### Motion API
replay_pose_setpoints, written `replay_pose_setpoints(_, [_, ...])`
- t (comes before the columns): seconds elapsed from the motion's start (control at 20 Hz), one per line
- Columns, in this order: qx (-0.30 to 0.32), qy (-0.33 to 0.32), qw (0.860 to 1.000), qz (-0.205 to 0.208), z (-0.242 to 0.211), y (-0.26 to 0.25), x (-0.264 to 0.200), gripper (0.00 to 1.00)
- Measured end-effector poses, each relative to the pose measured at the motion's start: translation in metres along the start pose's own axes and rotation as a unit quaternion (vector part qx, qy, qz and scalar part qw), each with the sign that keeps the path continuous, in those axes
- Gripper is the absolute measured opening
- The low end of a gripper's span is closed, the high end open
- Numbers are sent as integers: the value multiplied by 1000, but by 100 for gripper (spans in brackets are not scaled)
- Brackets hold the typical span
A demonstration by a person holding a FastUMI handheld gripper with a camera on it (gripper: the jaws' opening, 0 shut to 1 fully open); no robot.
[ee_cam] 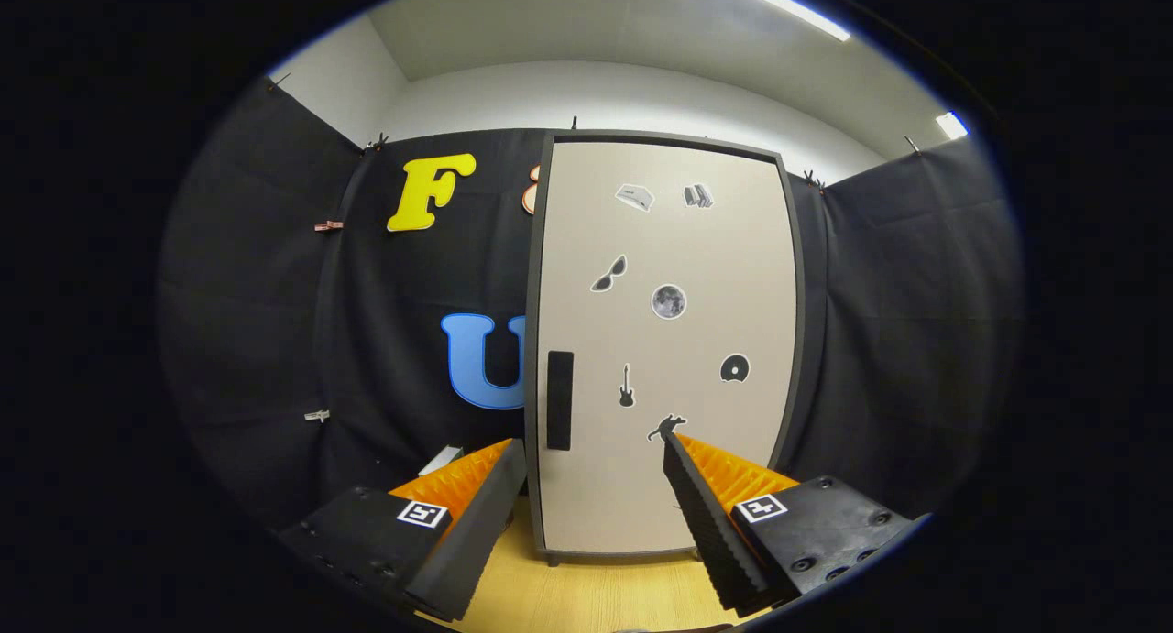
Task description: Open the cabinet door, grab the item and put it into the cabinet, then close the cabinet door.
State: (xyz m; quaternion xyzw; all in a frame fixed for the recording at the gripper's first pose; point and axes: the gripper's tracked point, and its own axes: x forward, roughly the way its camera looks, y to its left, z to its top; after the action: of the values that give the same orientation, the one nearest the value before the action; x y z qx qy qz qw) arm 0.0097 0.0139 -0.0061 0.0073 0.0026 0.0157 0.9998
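Cabinet (664, 349) upright on the wooden tabletop (586, 596), door (678, 248) shut flush in its dark frame. Dark vertical handle (560, 400) low on the door's left side, so the hinge is probably on the right. Small stickers scattered over the door face.

Gripper (594, 457) hangs near, facing the door, not touching it. Jaws wide apart, nothing between them but bare tabletop and the door's lower part beyond. Handle sits just beyond the left finger's tip, slightly right of it.

Small pale object (442, 459) lies on the table left of the cabinet, partly hidden behind the left finger; likely the item to stow, but too little shows to say what it is.

Step in hand, by my reading: the first one, opening the door. Nothing stowed yet.

Next move calls for shifting a little left and forward so the fingers straddle the handle, narrowing onto it, then pulling near and swinging rightward about the hinge. Risk: fingers slipping off a shallow handle.
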Motion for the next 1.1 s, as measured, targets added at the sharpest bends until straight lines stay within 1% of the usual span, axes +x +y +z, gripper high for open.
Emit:
replay_pose_setpoints(0.25, [5,4,1000,10,-4,10,15,98])
replay_pose_setpoints(0.55, [7,9,1000,22,-8,24,54,98])
replay_pose_setpoints(0.85, [16,9,1000,17,-16,32,94,98])
replay_pose_setpoints(0.95, [9,17,1000,8,-25,31,112,98])
replay_pose_setpoints(1.1, [9,30,999,11,-37,37,138,98])
